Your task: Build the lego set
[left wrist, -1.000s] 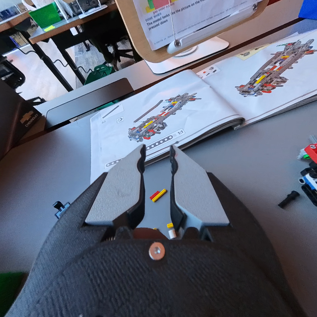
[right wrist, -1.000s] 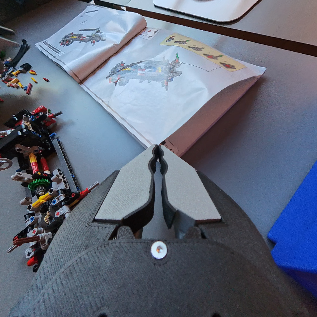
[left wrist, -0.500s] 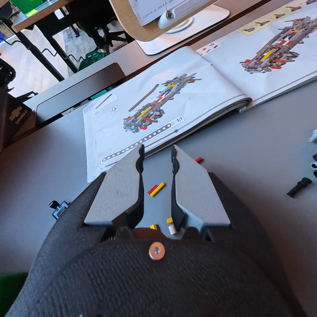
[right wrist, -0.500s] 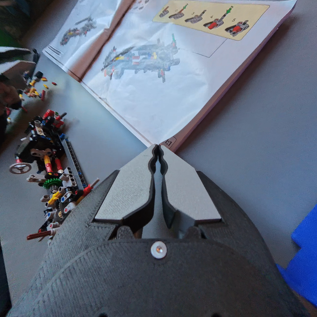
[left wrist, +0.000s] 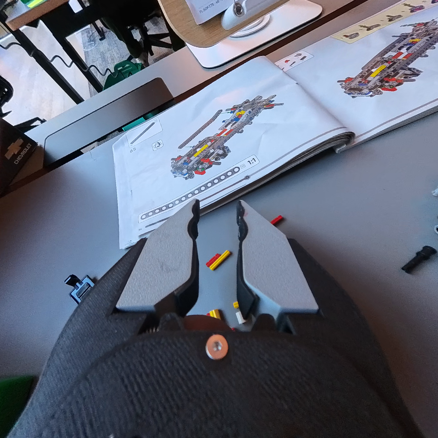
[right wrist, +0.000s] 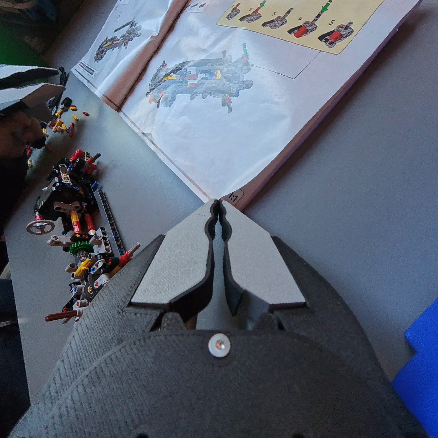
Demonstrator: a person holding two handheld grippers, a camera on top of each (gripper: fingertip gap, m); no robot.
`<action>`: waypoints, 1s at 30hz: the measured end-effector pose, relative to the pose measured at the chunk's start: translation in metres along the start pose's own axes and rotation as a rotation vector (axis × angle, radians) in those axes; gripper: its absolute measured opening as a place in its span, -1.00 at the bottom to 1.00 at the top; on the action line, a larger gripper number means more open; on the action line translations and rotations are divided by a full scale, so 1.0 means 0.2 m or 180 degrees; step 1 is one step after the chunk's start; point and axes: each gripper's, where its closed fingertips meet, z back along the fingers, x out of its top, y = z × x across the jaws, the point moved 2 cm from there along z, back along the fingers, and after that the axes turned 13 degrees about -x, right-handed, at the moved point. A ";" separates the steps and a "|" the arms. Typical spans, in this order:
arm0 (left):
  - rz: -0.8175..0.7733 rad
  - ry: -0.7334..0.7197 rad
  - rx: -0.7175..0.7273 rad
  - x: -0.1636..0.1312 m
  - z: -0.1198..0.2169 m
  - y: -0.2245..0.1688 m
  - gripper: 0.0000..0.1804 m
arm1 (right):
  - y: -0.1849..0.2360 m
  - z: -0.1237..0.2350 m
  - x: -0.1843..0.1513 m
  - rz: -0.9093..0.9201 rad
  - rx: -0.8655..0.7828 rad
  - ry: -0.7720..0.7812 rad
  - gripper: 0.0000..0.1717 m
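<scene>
A: Left tongs are standing partly open over the grey counter, holding nothing; bare counter is showing between the tips. A red and yellow pair of small rods is lying lower down between the fingers, not touching them.

B: And around them?

A: A short red pin is lying just right of the right finger, a black pin is sitting at the right edge of the frame, and a small blue-black piece at lower left. The open instruction booklet is spreading across the centre, its near edge just beyond the tips.

B: Right tongs?

A: Right tongs are sitting closed, tips meeting right at the near corner of the booklet. Whether they are pinching the page corner, I cannot tell.

B: Nearby?

A: A partly built brick model is lying at centre left, loose coloured pieces scattered at upper left by the other tongs, and a blue object is sitting at lower right.
</scene>
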 end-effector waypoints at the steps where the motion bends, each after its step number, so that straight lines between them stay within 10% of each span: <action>1: -0.0006 0.0002 0.0003 0.00 0.00 0.00 -0.68 | 0.00 0.00 0.00 0.0016 -0.0012 -0.0002 -1.00; 10: -0.0197 0.0025 0.0212 0.01 0.03 0.04 -0.70 | 0.04 0.04 0.05 0.0167 -0.0154 0.0041 -1.00; 19: -0.0035 -0.0171 0.0252 0.05 0.08 0.08 -0.72 | 0.59 0.17 0.71 0.0661 0.0333 -0.0599 -1.00; 30: 0.0235 -0.0739 0.0424 0.18 0.24 0.13 -0.66 | 1.78 -0.66 0.93 0.1094 0.1614 0.0552 -1.00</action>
